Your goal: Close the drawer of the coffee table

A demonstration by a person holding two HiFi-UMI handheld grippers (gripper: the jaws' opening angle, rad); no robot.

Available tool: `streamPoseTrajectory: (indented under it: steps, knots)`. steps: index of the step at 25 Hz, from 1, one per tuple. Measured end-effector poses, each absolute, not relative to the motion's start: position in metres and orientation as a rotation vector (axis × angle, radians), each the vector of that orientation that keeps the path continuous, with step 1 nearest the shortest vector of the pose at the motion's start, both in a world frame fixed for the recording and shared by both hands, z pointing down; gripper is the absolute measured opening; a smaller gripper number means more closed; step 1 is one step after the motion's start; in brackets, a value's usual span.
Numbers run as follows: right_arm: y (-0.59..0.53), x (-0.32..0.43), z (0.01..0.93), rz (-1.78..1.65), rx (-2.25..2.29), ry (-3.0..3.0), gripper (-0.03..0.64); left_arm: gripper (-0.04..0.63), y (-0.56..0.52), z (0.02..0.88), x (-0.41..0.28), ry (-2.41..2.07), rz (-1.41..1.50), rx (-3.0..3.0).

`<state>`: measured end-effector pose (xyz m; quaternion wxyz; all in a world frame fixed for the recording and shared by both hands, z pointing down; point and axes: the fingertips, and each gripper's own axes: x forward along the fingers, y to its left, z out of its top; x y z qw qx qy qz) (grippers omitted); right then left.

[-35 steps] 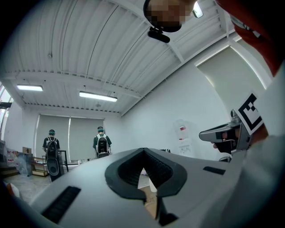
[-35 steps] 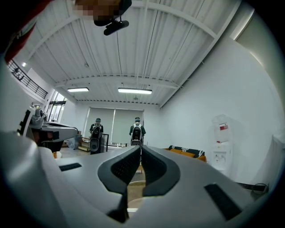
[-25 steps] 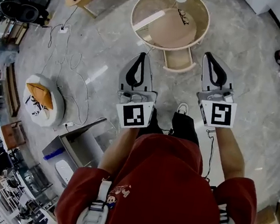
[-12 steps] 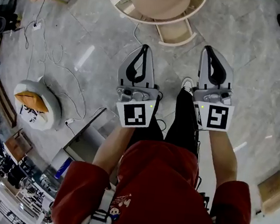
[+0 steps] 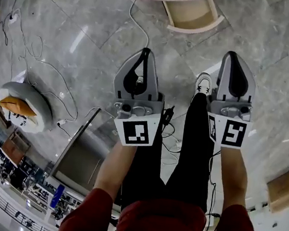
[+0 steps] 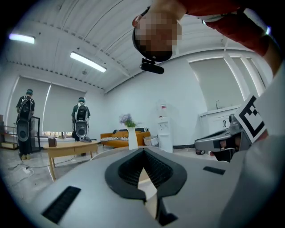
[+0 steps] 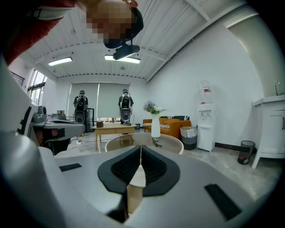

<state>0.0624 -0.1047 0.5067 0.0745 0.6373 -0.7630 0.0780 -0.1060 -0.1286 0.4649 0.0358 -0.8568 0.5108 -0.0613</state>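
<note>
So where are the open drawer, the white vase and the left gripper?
drawer [image 5: 190, 11]: head view, bare inside floor.
white vase [image 7: 155, 127]: right gripper view, its body.
left gripper [image 5: 145, 52]: head view, between fingertips.

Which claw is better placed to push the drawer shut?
Probably the right claw: its shut tip sits nearer the open drawer than the left claw does, and its view faces the table squarely.
</note>
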Motion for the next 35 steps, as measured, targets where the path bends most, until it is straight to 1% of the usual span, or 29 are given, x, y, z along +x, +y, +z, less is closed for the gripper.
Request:
streamPoseTrajectory:
  steps: [5,12,24,29,35]
  knots:
    - [-0.099,0.056,0.607,0.209,1.897,-2.27,0.025,0.012,-0.121,0.575,-0.12,1.579,-0.215,-2.639]
    - [-0.089,0.047,0.718,0.129,1.868,-2.245,0.023,0.012,-0.108,0.689,-0.13,1.65,-0.172,-2.602]
    - [-0.075,0.059,0.867,0.138,1.905,-2.278,0.025,0.012,-0.101,0.836,-0.136,1.738,-0.086,-2.482]
    - [-0.076,0.057,0.929,0.078,1.868,-2.304,0.025,0.012,-0.089,0.903,-0.12,1.747,-0.042,-2.513]
    - [-0.079,0.072,0.968,0.116,1.929,-2.269,0.026,0.012,-0.088,0.94,-0.109,1.699,-0.062,-2.512]
